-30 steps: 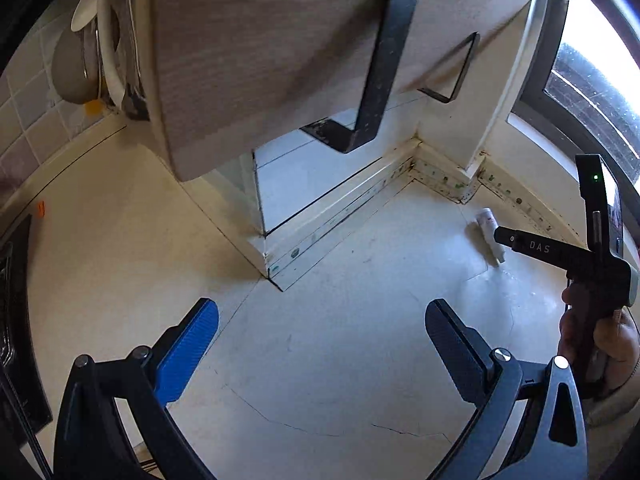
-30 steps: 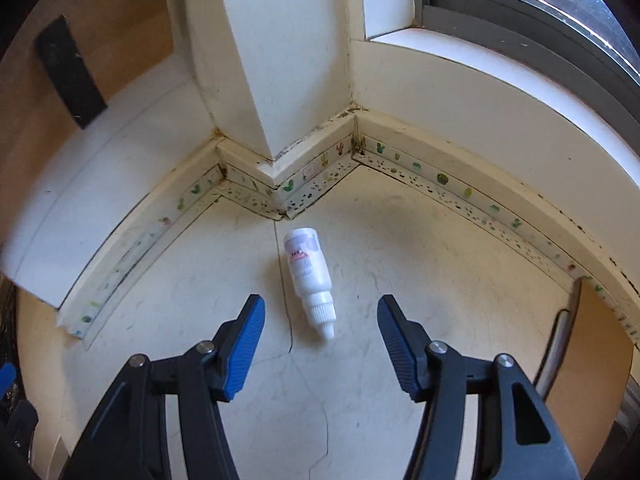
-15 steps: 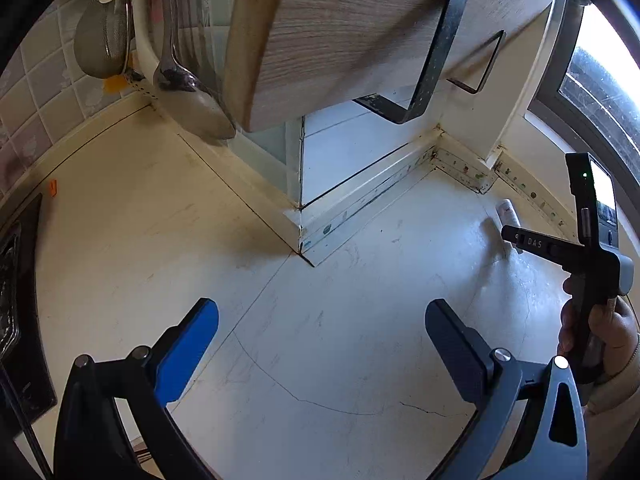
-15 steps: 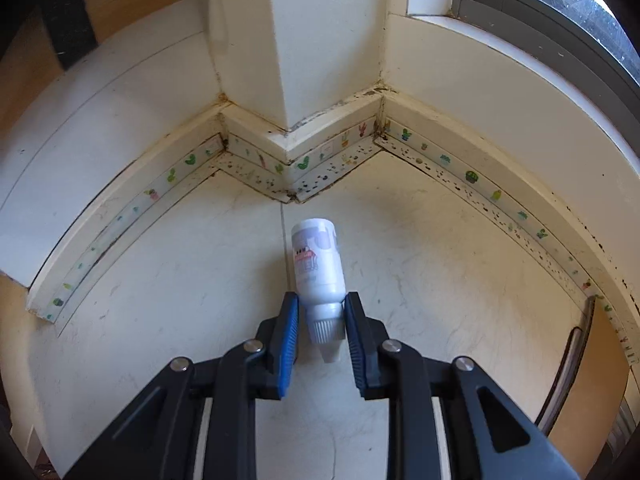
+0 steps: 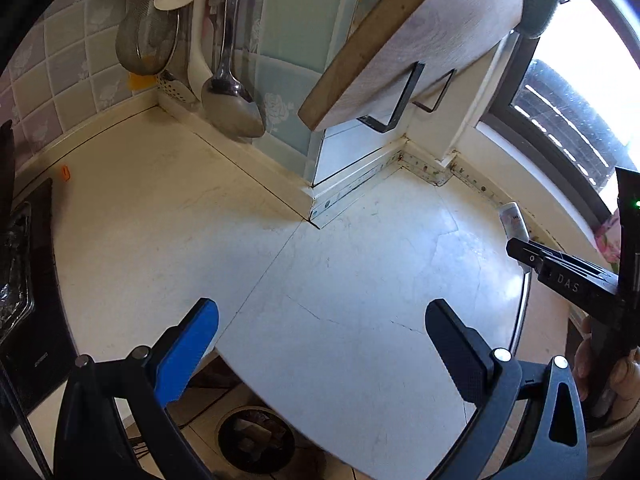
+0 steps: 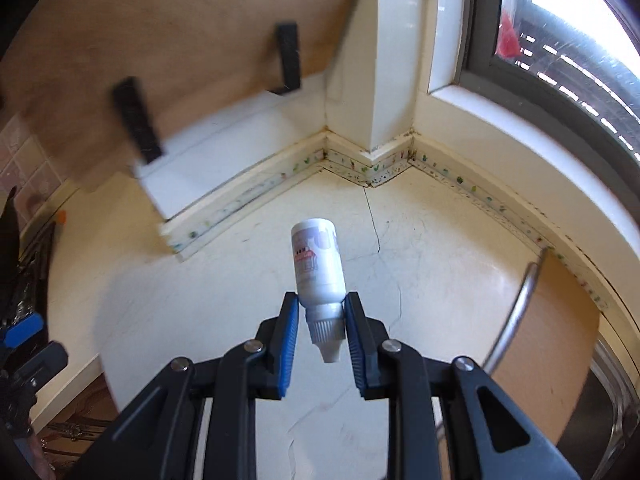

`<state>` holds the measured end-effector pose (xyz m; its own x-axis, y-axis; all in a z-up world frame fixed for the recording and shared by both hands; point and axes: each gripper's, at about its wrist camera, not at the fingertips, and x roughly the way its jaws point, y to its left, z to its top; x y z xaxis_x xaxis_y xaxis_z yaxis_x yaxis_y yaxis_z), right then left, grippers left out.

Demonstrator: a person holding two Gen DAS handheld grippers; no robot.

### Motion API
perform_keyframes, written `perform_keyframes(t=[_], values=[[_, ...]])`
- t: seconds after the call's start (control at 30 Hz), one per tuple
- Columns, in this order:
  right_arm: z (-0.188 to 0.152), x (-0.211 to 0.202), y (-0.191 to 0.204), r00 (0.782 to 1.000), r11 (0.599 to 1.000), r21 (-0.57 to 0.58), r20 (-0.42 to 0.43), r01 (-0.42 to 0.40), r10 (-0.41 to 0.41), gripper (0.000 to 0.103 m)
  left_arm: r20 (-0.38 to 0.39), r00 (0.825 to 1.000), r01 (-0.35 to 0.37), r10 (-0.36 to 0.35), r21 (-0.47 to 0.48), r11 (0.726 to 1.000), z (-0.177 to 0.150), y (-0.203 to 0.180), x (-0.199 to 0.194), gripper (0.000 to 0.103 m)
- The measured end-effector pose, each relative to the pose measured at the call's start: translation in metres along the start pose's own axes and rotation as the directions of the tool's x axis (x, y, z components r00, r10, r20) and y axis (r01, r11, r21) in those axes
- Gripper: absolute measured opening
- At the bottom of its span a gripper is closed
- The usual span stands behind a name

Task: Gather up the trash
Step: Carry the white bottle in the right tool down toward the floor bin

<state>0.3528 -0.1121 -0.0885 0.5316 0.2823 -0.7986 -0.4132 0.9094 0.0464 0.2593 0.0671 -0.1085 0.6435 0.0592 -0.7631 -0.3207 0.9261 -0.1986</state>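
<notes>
Lifted clear of the surface (image 6: 420, 280) since a second ago, the small white bottle (image 6: 319, 264) now hangs in my right gripper (image 6: 322, 332), whose jaws have just been closing and now pinch its ribbed neck, nozzle pointing back toward me. From my left wrist, that bottle (image 5: 513, 220) shows at the right gripper's tip, out from the corner under the wooden shelf (image 5: 420, 36). My left gripper (image 5: 320, 340) stays spread wide and holds nothing, above the surface's near edge.

Bottle (image 6: 318, 262) over countertop (image 6: 224, 304), shelf (image 6: 168, 52) left, window (image 6: 560, 40) right, corner post (image 6: 394, 72) behind
</notes>
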Motion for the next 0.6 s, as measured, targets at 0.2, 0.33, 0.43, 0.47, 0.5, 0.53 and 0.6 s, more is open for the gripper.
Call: perform_keyframes(t=[0.2,0.33,0.43,0.47,0.5,0.53,0.6], values=[[-0.043,-0.094,0.049,0.995,0.998,0.018,0.072,0.064,-0.065,0.023,0.063,0.99,0.126,-0.13,0.062,0.99,-0.025,0.026,-0.073,0.102],[-0.081,-0.146,0.089,0.992,0.994,0.063,0.084,0.088,-0.093,0.023,0.041,0.973,0.219,-0.225,0.117,0.969,-0.052,0.049,-0.109,0.102],[-0.106,-0.164,0.116,0.99,0.991,0.086,0.079,0.106,-0.113,0.023,0.014,0.962,0.267,-0.272,0.156,0.951,-0.075,0.063,-0.125,0.102],[-0.115,-0.169,0.127,0.991,0.99,0.093,0.073,0.109,-0.116,0.023,-0.001,0.959,0.278,-0.282,0.169,0.946,-0.081,0.066,-0.128,0.102],[-0.124,-0.172,0.137,0.991,0.989,0.098,0.066,0.108,-0.115,0.023,-0.016,0.957,0.288,-0.29,0.185,0.94,-0.089,0.071,-0.13,0.102],[-0.133,-0.176,0.146,0.992,0.989,0.103,0.058,0.107,-0.113,0.023,-0.027,0.956,0.291,-0.292,0.2,0.936,-0.096,0.075,-0.131,0.102],[-0.15,-0.177,0.162,0.994,0.989,0.106,0.031,0.105,-0.109,0.023,-0.045,0.958,0.287,-0.285,0.225,0.931,-0.11,0.085,-0.133,0.102]])
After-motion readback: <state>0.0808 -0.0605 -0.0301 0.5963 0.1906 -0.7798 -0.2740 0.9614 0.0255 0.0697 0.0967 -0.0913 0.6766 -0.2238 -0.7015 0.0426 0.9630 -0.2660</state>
